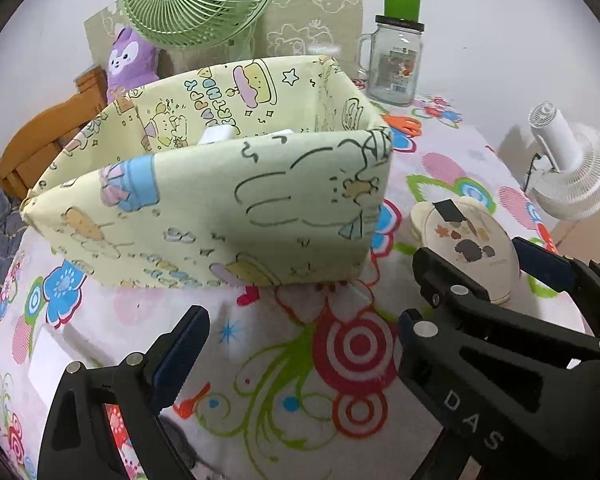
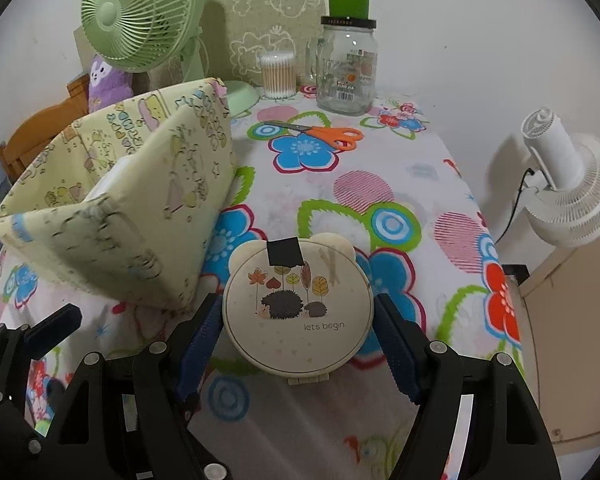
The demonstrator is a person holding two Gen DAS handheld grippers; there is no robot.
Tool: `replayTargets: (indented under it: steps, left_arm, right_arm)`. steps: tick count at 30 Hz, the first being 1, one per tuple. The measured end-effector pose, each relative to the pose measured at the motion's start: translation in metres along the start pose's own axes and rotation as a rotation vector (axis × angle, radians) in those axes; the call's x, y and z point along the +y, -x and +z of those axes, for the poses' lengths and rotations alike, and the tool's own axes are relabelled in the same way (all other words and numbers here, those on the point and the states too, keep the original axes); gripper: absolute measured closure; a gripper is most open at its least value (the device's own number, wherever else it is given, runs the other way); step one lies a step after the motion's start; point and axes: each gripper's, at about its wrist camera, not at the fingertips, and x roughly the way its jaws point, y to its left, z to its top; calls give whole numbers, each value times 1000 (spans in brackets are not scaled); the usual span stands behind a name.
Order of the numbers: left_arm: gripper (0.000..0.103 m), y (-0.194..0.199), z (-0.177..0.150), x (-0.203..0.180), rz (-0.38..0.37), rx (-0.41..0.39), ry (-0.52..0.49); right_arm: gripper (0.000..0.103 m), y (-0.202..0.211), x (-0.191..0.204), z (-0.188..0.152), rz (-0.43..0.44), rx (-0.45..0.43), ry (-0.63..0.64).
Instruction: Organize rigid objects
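A round cream case with a hedgehog picture and "let's begin" on its lid sits between my right gripper's blue pads, which press on both of its sides. The left wrist view shows the same case at the right, held by that gripper. Left of the case stands a pale yellow fabric box with cartoon prints; white items lie inside it. My left gripper hangs open in front of the box, over the flowered tablecloth, with nothing between its fingers.
Orange scissors lie behind the case. At the back stand a glass jar with a green cup on it, a tub of cotton swabs, a green fan and a purple plush. Off the table's right edge is a white fan.
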Motion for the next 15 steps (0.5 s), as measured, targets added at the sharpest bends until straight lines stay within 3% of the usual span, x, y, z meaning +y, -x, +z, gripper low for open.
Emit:
replayTargets:
  steps: [15]
  left_arm:
    - [7,42,-23,25,-19,-43,-27]
  right_arm:
    - [26,45,28,-24,-4,-36,-24]
